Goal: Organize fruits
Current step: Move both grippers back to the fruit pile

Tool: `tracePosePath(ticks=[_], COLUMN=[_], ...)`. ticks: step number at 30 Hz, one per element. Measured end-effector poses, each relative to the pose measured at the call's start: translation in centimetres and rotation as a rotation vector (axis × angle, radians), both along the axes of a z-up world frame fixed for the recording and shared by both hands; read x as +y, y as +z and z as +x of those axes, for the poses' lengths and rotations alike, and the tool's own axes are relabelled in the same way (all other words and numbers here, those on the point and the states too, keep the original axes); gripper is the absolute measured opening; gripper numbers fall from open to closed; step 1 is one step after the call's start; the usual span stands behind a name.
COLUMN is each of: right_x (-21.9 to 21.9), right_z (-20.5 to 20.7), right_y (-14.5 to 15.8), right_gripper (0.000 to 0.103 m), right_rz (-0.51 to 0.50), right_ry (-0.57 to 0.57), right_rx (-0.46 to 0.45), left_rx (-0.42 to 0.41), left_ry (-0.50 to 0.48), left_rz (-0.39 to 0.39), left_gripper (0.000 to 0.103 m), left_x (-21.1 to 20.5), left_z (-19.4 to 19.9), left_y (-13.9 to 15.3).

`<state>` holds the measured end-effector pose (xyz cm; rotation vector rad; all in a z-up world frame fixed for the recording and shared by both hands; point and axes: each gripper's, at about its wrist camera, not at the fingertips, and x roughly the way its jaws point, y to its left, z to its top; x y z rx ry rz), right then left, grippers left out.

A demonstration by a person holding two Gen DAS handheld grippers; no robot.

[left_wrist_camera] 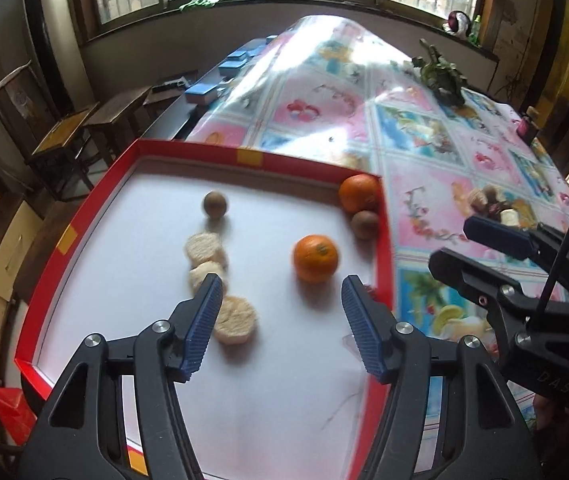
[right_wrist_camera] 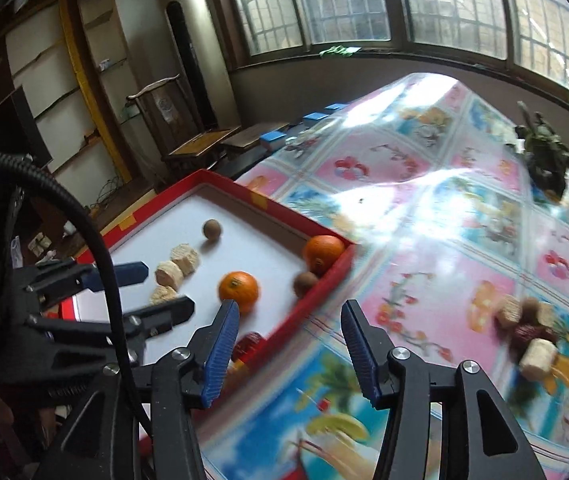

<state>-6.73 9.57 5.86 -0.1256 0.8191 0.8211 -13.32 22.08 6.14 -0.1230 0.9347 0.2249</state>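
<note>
Both grippers, left gripper (left_wrist_camera: pixel 280 304) and right gripper (right_wrist_camera: pixel 290 330), hang released. An orange (left_wrist_camera: pixel 316 258) lies just ahead of the left fingers. The red tray wall (right_wrist_camera: pixel 304 300) crosses between the right fingers.

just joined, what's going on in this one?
A person is sorting fruit into a red-walled tray with two tools. The left hand-held gripper hangs open over the tray floor, holding nothing, near an orange and a row of pale round slices. The right hand-held gripper is also open and empty, over the tablecloth beside the tray. A small pile of fruit pieces still lies outside on the cloth.
</note>
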Motion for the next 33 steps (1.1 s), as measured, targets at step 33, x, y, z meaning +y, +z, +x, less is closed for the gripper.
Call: tracePosePath(ticks=[33], right_x=[-25.0], right_z=[2.9], right_y=[-3.3], right_gripper=[0.053], right_rz=[0.036], right_ry=[-0.438], right_rx=[0.103], left_rx=[0.077], left_ry=[-0.395], left_rz=[-0.068], left_gripper=[0.062], left_x=[-21.5], left_z=[13.9], left_y=[-3.5])
